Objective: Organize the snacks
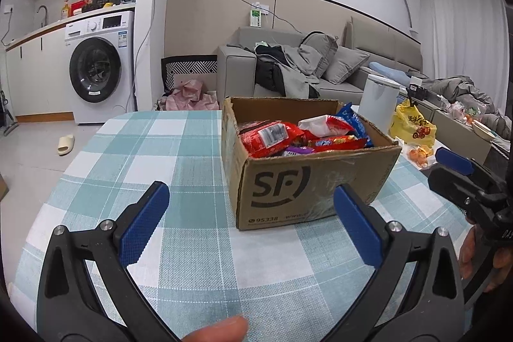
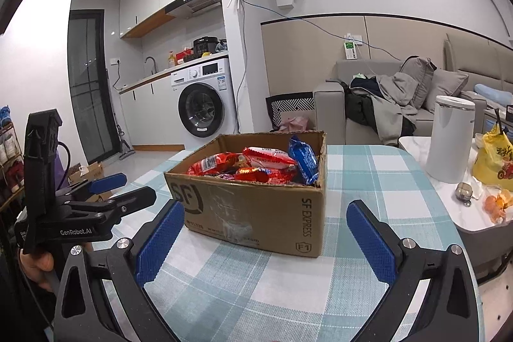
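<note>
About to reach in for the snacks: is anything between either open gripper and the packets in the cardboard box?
Only the box's own near wall. The left gripper and right gripper hang open over bare checked tablecloth, short of the cardboard box. The snack packets lie below its rim with the top open, so come in from above.

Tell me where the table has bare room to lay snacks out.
Bare checked cloth lies left of the cardboard box and in front of it, toward both open grippers. The snack packets crowd the box.
</note>
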`<state>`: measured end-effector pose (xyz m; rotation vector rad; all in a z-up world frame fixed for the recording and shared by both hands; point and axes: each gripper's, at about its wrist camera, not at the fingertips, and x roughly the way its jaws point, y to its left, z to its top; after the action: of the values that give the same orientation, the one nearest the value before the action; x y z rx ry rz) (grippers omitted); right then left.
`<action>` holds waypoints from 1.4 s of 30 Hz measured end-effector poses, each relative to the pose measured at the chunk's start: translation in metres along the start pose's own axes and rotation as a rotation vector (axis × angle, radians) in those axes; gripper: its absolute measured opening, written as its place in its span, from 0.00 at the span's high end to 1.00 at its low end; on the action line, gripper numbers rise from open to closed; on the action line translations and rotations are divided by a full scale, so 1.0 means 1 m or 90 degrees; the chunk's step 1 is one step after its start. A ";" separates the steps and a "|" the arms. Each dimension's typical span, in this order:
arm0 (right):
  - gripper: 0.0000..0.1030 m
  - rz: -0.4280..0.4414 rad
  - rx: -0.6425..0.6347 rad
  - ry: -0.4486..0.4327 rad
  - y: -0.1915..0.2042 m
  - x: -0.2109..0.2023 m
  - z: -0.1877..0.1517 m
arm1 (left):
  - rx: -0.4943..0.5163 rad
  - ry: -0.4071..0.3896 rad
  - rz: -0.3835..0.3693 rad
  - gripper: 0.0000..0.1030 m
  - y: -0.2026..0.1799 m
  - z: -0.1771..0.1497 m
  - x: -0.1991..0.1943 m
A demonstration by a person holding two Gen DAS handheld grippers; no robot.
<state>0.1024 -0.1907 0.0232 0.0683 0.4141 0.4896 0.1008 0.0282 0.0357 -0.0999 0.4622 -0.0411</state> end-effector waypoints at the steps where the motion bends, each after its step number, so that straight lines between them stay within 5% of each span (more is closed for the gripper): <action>1: 0.00 -0.001 0.002 -0.001 -0.001 0.000 -0.002 | -0.002 -0.002 -0.002 0.01 0.001 -0.003 0.000; 42: 0.00 -0.011 -0.014 -0.034 -0.001 -0.004 -0.011 | -0.016 -0.007 0.002 0.01 0.012 -0.020 0.000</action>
<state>0.0956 -0.1940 0.0141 0.0568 0.3573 0.4739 0.0918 0.0384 0.0168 -0.1239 0.4526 -0.0321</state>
